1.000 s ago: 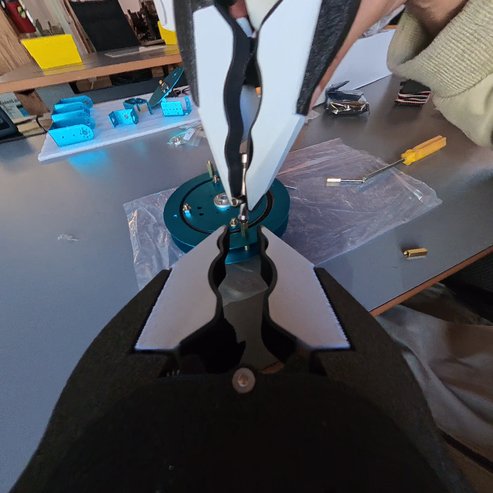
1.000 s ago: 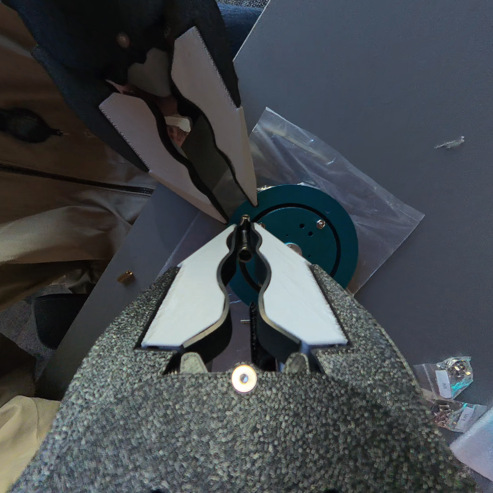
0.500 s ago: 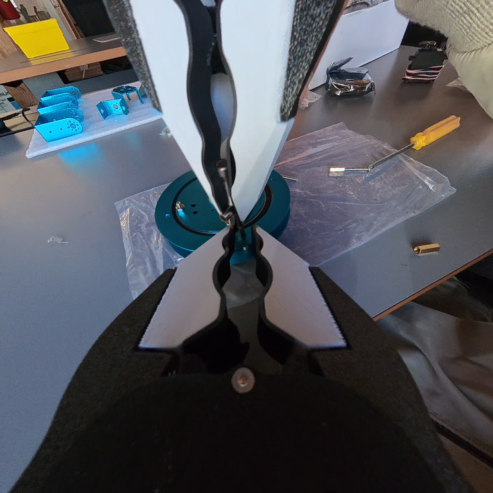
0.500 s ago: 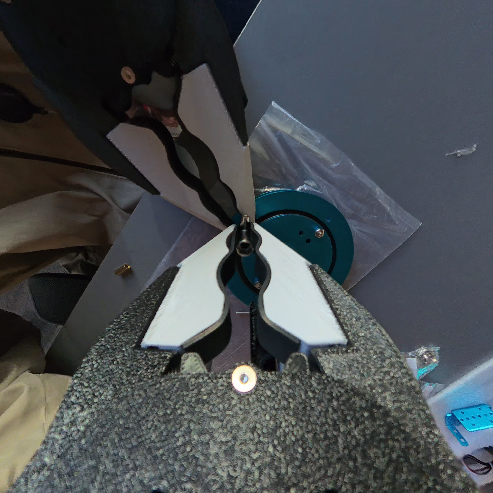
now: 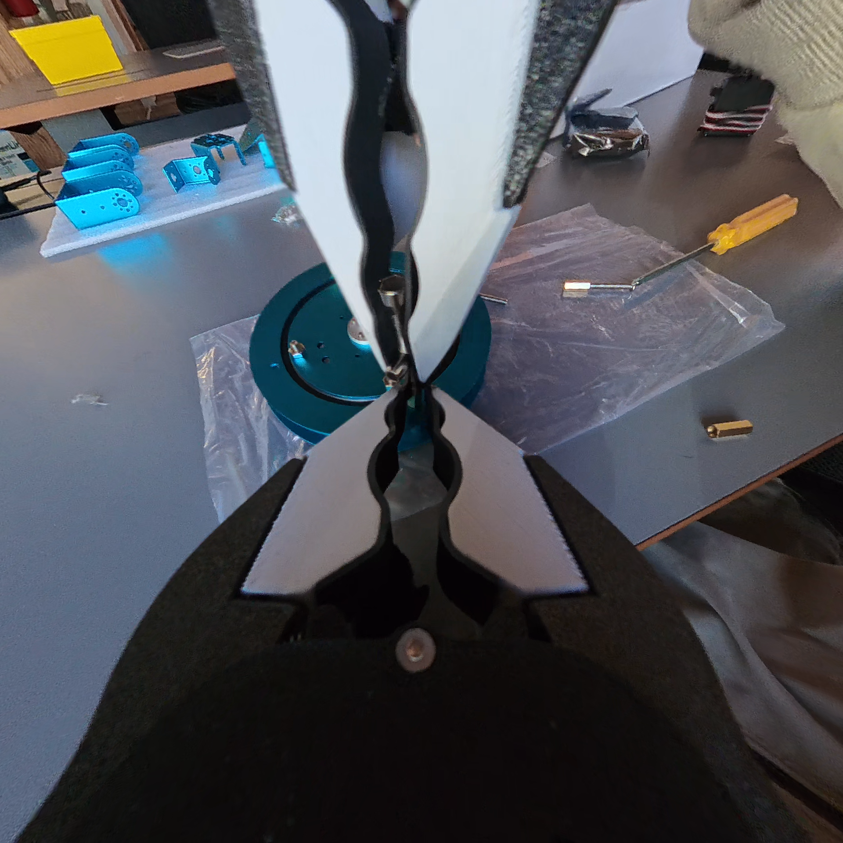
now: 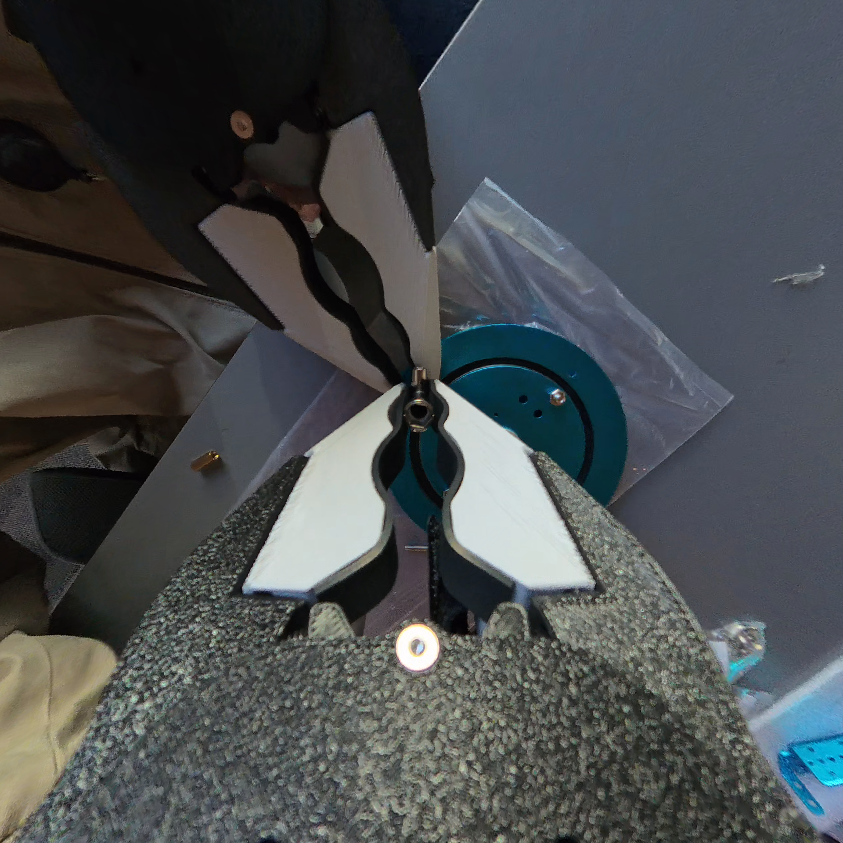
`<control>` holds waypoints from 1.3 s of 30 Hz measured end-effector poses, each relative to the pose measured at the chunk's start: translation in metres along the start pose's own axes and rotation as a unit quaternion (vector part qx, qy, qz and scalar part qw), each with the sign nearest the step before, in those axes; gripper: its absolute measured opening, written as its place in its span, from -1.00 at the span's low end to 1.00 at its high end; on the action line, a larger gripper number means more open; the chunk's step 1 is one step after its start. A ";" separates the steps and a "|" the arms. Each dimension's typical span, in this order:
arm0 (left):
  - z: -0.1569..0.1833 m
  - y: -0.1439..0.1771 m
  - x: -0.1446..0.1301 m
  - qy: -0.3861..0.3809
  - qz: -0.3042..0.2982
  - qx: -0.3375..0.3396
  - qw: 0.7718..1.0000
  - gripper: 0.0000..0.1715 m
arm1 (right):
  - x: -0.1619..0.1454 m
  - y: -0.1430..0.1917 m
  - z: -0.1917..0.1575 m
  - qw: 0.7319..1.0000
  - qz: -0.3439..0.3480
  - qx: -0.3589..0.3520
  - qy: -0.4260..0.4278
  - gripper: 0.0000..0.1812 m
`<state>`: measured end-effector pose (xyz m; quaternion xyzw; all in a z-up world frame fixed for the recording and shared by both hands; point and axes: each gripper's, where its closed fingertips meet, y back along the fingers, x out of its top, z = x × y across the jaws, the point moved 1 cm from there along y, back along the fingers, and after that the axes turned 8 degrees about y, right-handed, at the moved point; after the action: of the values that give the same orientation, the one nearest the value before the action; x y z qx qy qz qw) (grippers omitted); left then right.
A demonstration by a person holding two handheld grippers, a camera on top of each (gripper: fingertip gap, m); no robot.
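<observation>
Pinching a slim silver hex standoff [image 6: 416, 407] between my right gripper [image 6: 417, 387] fingers, I meet my left gripper [image 5: 413, 393], fingertips nearly together, above the round teal metal disc [image 6: 588, 401] on crinkled clear plastic [image 5: 593, 328].

The round teal-blue metal disc [image 5: 319, 365] with a black ring groove lies at the centre of the frame on a clear glossy plastic bag [image 5: 593, 342], over a matt grey table top [image 5: 114, 433] with a brown wooden edge. The left gripper [image 5: 413, 394] has a plain black body and pale grey fingers edged in black. The right gripper [image 6: 417, 385] has a grey-and-black speckled body and white fingers. Between its tips shines a silver metal standoff [image 6: 416, 408]. At right lie a yellow-handled screwdriver [image 5: 748, 223] and a small brass hex standoff [image 5: 727, 429]. Bright blue perforated metal brackets [image 5: 100, 182] sit on a white foam sheet [image 5: 150, 219] at upper left, below a yellow bin [image 5: 68, 48].
</observation>
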<state>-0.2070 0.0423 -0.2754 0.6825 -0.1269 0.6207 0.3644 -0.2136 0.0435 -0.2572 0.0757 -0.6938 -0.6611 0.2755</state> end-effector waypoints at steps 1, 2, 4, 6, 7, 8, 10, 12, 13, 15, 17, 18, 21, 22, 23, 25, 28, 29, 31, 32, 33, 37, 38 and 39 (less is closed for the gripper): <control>-0.001 0.000 0.000 0.003 0.000 0.002 1.000 -0.94 | 0.000 0.000 -0.001 1.000 0.010 -0.001 -0.003 -0.92; -0.001 -0.001 0.000 0.005 -0.001 0.005 1.000 -0.94 | 0.000 0.000 0.000 1.000 0.015 -0.007 -0.005 -0.92; -0.003 -0.001 0.000 0.007 0.002 0.012 1.000 -0.94 | 0.001 0.000 0.002 1.000 0.012 -0.029 -0.005 -0.92; -0.003 -0.001 0.000 0.005 0.000 0.011 1.000 -0.94 | 0.001 0.000 0.002 0.999 0.005 -0.039 -0.022 -0.92; -0.003 0.000 0.000 0.005 -0.001 0.011 1.000 -0.94 | 0.001 0.000 0.002 0.998 0.004 -0.040 -0.039 -0.92; -0.004 0.000 0.000 0.004 0.000 0.010 1.000 -0.94 | 0.002 -0.001 0.002 0.998 0.009 -0.040 -0.054 -0.92; -0.007 0.004 0.000 0.004 0.000 0.009 1.000 -0.88 | 0.001 0.000 0.002 0.996 0.009 -0.042 -0.082 -0.92; -0.010 0.010 0.005 0.006 0.010 0.001 1.000 -0.86 | -0.002 0.000 0.003 0.995 0.001 -0.047 -0.093 -0.92; -0.013 0.013 0.007 0.003 0.012 0.003 1.000 -0.86 | -0.005 -0.001 0.004 0.994 -0.007 -0.048 -0.099 -0.92; -0.022 0.021 0.013 -0.016 0.020 0.011 1.000 -0.86 | -0.012 -0.004 0.008 0.993 -0.029 -0.054 -0.099 -0.91; -0.032 0.027 0.022 -0.017 0.033 0.013 0.999 -0.86 | -0.009 -0.006 0.006 0.995 -0.014 -0.049 -0.087 -0.92; -0.031 0.028 0.024 -0.011 0.029 -0.007 0.999 -0.86 | -0.009 -0.006 0.004 0.995 -0.013 -0.046 -0.083 -0.92; -0.033 0.030 0.023 0.003 0.016 -0.041 0.999 -0.86 | -0.012 -0.003 0.000 0.996 -0.012 -0.040 -0.077 -0.92; -0.032 0.030 0.022 0.001 0.013 -0.050 0.999 -0.86 | -0.012 -0.002 0.000 0.996 -0.009 -0.042 -0.076 -0.92; -0.028 0.030 0.020 -0.002 0.007 -0.064 0.998 -0.86 | -0.013 -0.001 0.001 0.996 -0.004 -0.046 -0.071 -0.92; -0.022 0.030 0.017 -0.018 0.002 -0.073 0.997 -0.86 | -0.010 0.006 0.003 0.996 0.027 -0.057 -0.067 -0.92; -0.019 0.029 0.016 -0.035 0.002 -0.075 0.997 -0.85 | 0.002 0.022 0.003 0.990 0.102 -0.050 -0.083 -0.92; -0.015 0.030 0.018 -0.034 0.007 -0.090 0.995 -0.83 | 0.008 0.028 0.002 0.986 0.133 -0.042 -0.089 -0.92; -0.004 0.032 0.025 -0.025 0.024 -0.129 0.991 -0.78 | 0.021 0.041 0.004 0.973 0.206 -0.035 -0.099 -0.92; -0.001 0.034 0.029 -0.017 0.033 -0.140 0.989 -0.76 | 0.029 0.047 0.003 0.963 0.247 -0.020 -0.107 -0.92; 0.002 0.035 0.033 -0.008 0.042 -0.152 0.988 -0.76 | 0.035 0.051 0.003 0.952 0.281 -0.003 -0.120 -0.92; -0.004 0.040 0.047 0.040 0.078 -0.165 0.982 -0.84 | 0.040 0.053 0.002 0.932 0.333 0.032 -0.139 -0.93; -0.004 0.042 0.049 0.052 0.084 -0.176 0.979 -0.85 | 0.040 0.050 0.003 0.932 0.332 0.030 -0.140 -0.93; -0.006 0.042 0.048 0.061 0.080 -0.181 0.978 -0.92 | 0.039 0.047 0.004 0.934 0.328 0.030 -0.138 -0.92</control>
<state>-0.2283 0.0294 -0.2161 0.5532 -0.2692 0.6555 0.4381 -0.2360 0.0337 -0.2007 -0.2398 -0.7309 -0.5169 0.3756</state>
